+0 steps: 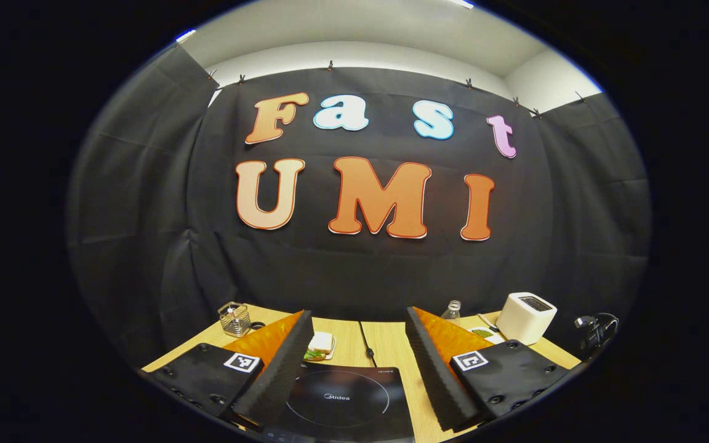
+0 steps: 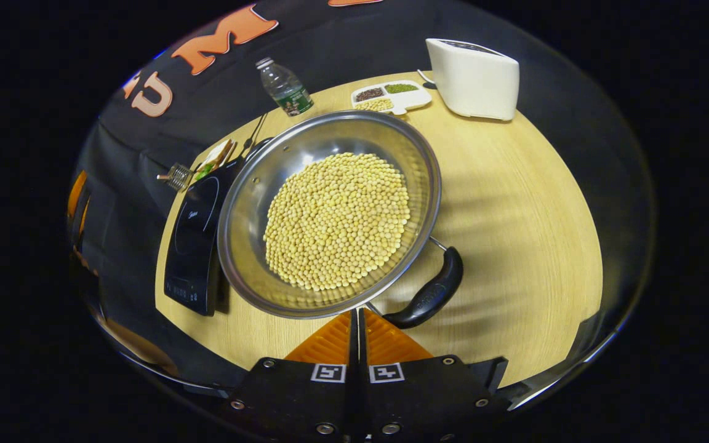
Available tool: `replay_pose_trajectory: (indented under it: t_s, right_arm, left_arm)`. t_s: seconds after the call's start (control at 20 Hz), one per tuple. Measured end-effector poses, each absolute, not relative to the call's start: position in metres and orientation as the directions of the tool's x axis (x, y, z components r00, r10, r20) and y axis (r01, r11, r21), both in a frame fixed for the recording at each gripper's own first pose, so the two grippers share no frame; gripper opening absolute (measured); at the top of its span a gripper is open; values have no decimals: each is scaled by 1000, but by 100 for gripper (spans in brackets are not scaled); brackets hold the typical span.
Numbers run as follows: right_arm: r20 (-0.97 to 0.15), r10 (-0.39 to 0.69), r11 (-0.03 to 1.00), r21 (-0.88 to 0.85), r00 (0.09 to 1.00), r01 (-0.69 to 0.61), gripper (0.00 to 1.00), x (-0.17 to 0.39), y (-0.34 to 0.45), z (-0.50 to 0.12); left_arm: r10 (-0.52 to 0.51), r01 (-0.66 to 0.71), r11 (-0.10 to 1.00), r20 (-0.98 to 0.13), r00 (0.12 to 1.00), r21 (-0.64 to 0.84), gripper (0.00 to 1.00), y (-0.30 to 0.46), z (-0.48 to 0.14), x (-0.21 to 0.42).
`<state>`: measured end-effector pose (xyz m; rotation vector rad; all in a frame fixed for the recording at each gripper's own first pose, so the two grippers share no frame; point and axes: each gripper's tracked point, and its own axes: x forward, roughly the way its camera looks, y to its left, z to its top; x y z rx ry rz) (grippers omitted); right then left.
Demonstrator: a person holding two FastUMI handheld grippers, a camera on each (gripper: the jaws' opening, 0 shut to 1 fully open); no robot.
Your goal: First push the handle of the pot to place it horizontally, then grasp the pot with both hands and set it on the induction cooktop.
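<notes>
In the right gripper view a steel pot [image 2: 247, 203] full of yellow soybeans [image 2: 337, 221] rests on the wooden table [image 2: 514, 234]. Its black loop handle [image 2: 431, 294] sits at the pot's near-right side and runs diagonally. My right gripper [image 2: 357, 311] is shut with nothing in it, and its tips are at the pot's near rim, just left of the handle's lower end. The black induction cooktop [image 2: 193, 243] lies left of the pot. In the left gripper view my left gripper [image 1: 359, 311] is open wide above the cooktop [image 1: 342, 400], holding nothing.
A white toaster [image 2: 474, 77], a divided dish of grains [image 2: 391, 96] and a water bottle [image 2: 284, 87] stand behind the pot. A plate with a sandwich [image 1: 319, 346] and a wire basket [image 1: 234, 318] sit beyond the cooktop. A black cable [image 1: 365, 344] runs from the cooktop's back.
</notes>
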<state>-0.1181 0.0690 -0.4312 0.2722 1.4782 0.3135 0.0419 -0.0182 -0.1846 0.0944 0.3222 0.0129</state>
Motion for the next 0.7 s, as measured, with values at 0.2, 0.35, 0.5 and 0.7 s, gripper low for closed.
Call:
replay_pose_trajectory:
  t_s: [0.2,0.35,0.5,0.7]
  right_arm:
    - [-943,319,948,317,101,-35,0,-104,54,-438]
    - [-952,284,959,282,113,-36,0,-92,41,-443]
    - [-959,252,968,250,130,-28,0,-79,32,-448]
    - [-964,228,974,228,137,-15,0,-71,23,-452]
  left_arm:
    - [32,0,995,-310,950,103,98,-16,-182,43]
    - [33,1,994,-306,951,112,99,-13,-180,41]
    - [51,-15,992,-294,955,126,99,-5,-177,39]
    - [69,-31,990,-291,954,136,98,4,-176,37]
